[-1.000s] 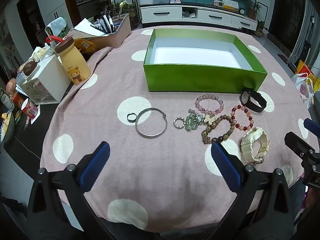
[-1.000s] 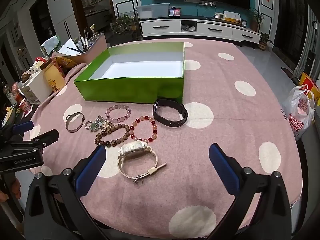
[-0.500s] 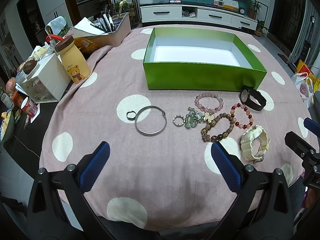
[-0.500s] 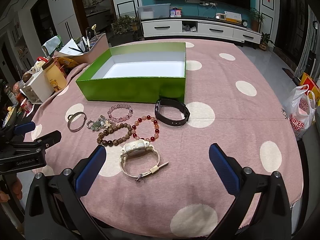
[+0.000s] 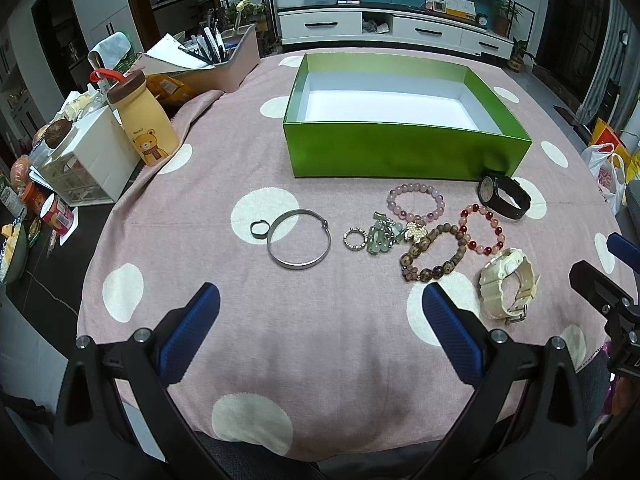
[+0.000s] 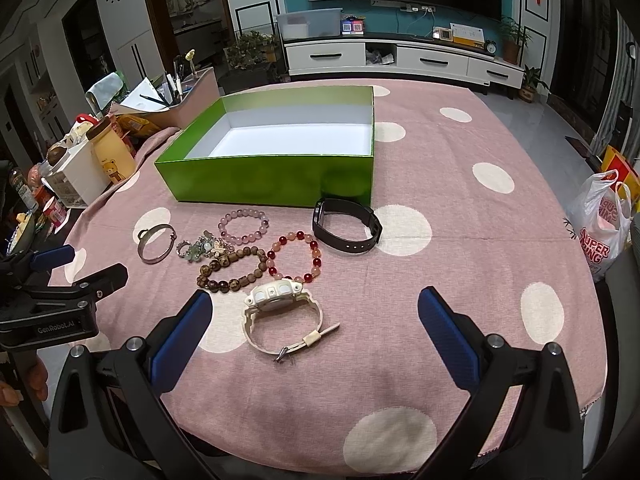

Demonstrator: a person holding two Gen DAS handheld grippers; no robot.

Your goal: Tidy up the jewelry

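Note:
An empty green box (image 5: 404, 156) (image 6: 272, 180) with a white floor stands at the far middle of the table. In front of it lies a row of jewelry: a silver bangle (image 5: 299, 244) (image 6: 155, 243) beside a small dark ring (image 5: 258, 229), a pale green charm cluster (image 5: 378, 238), a pink bead bracelet (image 5: 416, 202) (image 6: 244, 226), a brown bead bracelet (image 5: 432, 254) (image 6: 234, 268), a red bead bracelet (image 5: 482, 228) (image 6: 294, 256), a black watch (image 5: 504, 196) (image 6: 346, 226) and a cream watch (image 5: 506, 284) (image 6: 282, 316). My left gripper (image 5: 320, 328) is open, near the table's front. My right gripper (image 6: 316, 332) is open, just short of the cream watch.
A yellow bear bottle (image 5: 144, 120), a white drawer unit (image 5: 88, 160) and a tray of pens (image 5: 216, 60) crowd the left edge. A plastic bag (image 6: 600, 224) hangs off the right. The pink dotted cloth (image 5: 320, 340) lies bare in front of the jewelry.
Both views have shifted slightly, with the jewelry a little higher in frame. No item has moved and both grippers stay open.

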